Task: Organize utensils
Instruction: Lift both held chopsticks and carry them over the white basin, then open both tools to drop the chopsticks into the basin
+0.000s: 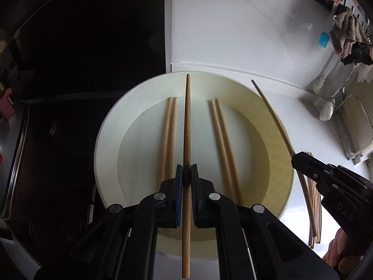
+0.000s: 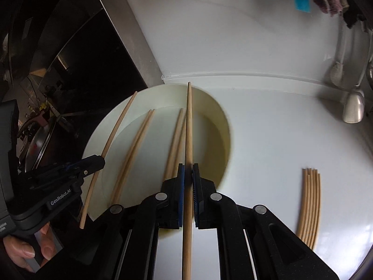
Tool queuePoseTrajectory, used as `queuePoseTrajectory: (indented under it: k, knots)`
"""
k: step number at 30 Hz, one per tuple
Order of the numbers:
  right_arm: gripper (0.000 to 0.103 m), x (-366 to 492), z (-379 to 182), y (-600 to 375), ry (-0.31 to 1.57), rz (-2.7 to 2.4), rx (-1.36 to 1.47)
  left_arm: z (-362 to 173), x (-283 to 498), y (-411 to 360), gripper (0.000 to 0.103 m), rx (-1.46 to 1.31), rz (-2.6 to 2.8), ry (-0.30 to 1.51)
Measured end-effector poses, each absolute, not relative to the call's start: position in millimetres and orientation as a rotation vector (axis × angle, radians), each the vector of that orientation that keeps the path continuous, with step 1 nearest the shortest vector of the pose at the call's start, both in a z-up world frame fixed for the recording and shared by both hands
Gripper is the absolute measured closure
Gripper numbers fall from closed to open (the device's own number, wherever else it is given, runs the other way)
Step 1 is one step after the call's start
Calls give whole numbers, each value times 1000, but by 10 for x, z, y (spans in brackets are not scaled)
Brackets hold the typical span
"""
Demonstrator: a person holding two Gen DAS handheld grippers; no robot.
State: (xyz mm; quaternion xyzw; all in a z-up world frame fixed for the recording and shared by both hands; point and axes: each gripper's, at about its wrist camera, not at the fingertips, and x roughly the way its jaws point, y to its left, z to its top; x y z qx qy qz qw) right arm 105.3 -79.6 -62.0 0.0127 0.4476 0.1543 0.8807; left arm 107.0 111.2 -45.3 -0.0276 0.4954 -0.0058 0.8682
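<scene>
Left gripper (image 1: 187, 175) and right gripper (image 2: 188, 175) each clamp one chopstick above the plate (image 1: 105, 140) holding four more

Chopstick pairs (image 1: 167, 137) in plate (image 1: 112, 126)

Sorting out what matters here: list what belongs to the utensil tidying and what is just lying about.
Part of the job:
- chopstick in the left tongs
- chopstick in the right tongs
- two chopstick pairs on the plate
- chopstick bundle on the counter

Lying about:
- cloths
- blue tag
- pot lid
</scene>
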Motion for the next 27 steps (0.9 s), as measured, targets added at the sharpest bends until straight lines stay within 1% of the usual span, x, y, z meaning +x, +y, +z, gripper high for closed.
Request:
queuePoseTrajectory:
  k: [5, 16, 24, 27]
  knots:
    - [97, 1302, -842, -442, 990, 313, 29, -654, 1254, 1263, 96, -67, -28, 1075]
    - [96, 1622, -1209, -187, 1105, 242, 15, -959, 1486, 1393, 96, -65, -70, 1145]
    - [96, 1682, -1294, -171, 1139, 210, -1, -1070, 1598, 1379, 95, -59, -71, 1160]
    - [92, 1683, -1268, -181, 1133, 207, 2, -1053, 1612, 1380, 94, -56, -62, 1163]
